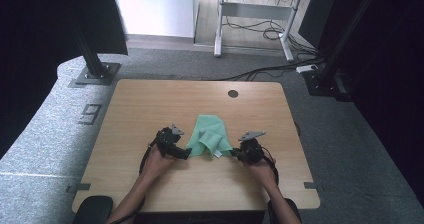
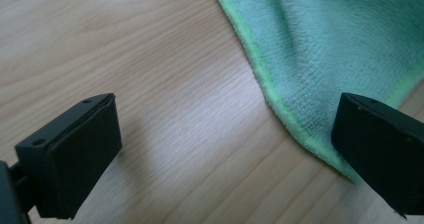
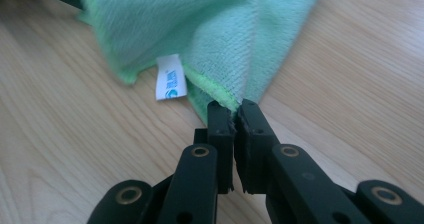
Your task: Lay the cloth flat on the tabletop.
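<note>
A green microfibre cloth [image 1: 210, 135] lies bunched and partly folded in the middle of the wooden table [image 1: 150, 104]. My right gripper [image 1: 236, 154] is at its near right corner, shut on the cloth's edge [image 3: 227, 91] just right of a white label [image 3: 170, 77]. My left gripper [image 1: 186, 153] sits at the cloth's near left corner, open. In the left gripper view its jaws stand wide apart over the bare wood, and the right fingertip [image 2: 380, 134] overlaps the cloth's lime hem [image 2: 300, 134].
A round cable hole [image 1: 233, 93] sits near the table's far edge. Beyond the table are a black post on a base plate [image 1: 95, 71], a desk frame [image 1: 255, 29] and cables on the grey carpet. A person's forearms [image 1: 145, 184] reach in from the near edge.
</note>
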Demonstrator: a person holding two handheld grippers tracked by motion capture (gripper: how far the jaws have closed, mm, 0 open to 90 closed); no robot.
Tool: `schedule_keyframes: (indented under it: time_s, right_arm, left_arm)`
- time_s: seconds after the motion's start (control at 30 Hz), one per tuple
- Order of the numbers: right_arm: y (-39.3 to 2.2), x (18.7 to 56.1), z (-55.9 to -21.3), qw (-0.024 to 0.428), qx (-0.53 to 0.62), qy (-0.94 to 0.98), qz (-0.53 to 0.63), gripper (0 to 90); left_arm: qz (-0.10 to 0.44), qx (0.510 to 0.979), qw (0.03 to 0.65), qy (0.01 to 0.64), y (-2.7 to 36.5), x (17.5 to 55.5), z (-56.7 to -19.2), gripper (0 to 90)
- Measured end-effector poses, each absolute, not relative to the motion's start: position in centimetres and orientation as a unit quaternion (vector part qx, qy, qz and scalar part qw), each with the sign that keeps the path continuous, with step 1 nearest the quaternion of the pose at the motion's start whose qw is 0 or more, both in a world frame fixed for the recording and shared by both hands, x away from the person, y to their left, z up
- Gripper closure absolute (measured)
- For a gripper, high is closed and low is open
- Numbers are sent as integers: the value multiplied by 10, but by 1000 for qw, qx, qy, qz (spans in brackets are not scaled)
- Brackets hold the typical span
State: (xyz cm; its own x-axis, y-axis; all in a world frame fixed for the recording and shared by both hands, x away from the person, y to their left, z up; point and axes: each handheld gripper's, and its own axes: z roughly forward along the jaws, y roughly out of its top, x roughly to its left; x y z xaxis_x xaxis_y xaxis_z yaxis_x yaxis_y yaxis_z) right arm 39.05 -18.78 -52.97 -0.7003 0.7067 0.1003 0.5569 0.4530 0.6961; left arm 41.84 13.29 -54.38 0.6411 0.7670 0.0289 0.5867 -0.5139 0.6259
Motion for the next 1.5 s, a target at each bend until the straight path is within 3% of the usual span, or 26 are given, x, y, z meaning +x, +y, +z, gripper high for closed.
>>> schedule_keyframes:
  time_s: [0.67, 0.73, 0.8, 1.1, 1.27, 1.5]
  right_arm:
    - [-219, 407, -523, 136, 402, 837, 345, 835]
    - [-219, 407, -524, 134, 402, 839, 342, 819]
    - [-223, 406, -524, 135, 398, 846, 328, 708]
    - [-248, 413, -493, 166, 428, 823, 333, 596]
    - [-232, 425, -485, 155, 417, 821, 359, 563]
    - [-189, 448, -506, 125, 390, 839, 358, 535]
  left_arm:
    - [133, 854, 293, 408, 171, 395, -544, 0]
    - [134, 854, 293, 408, 171, 394, -544, 0]
    - [135, 854, 296, 407, 173, 392, -544, 0]
    - [151, 844, 321, 402, 177, 382, -549, 2]
    - [146, 849, 325, 391, 176, 382, -549, 15]
    - [143, 849, 325, 392, 176, 382, -549, 12]
